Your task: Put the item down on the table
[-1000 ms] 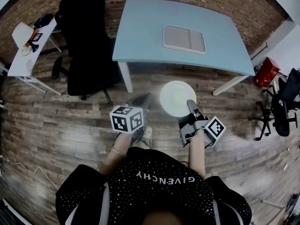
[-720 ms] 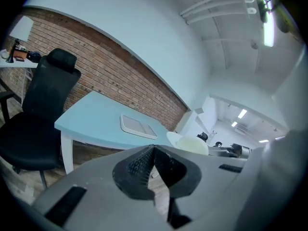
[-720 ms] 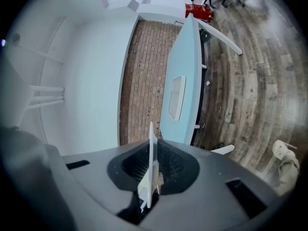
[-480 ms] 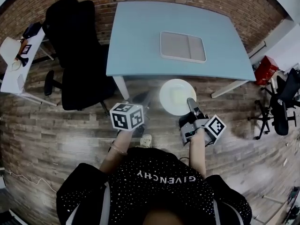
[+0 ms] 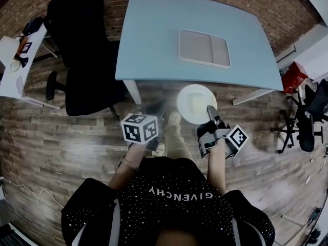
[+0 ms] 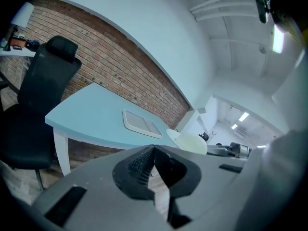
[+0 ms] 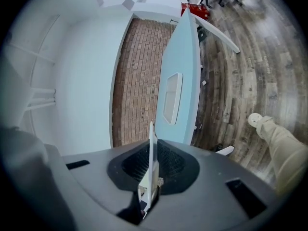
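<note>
The plate [image 5: 193, 100] looks smooth, white and faintly glossy, the bench [image 5: 154, 35] has a smooth, matt pale-blue top, the floor [image 5: 66, 142] is grained wood planking, and the wall [image 7: 137, 71] is rough brick.

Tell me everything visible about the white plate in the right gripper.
The plate is round, white, smooth and empty. The right gripper is shut on its near rim; in that gripper's view it shows edge-on, as a thin line. It hangs roughly level above the wooden floor, just short of the blue table, touching nothing else.
</note>
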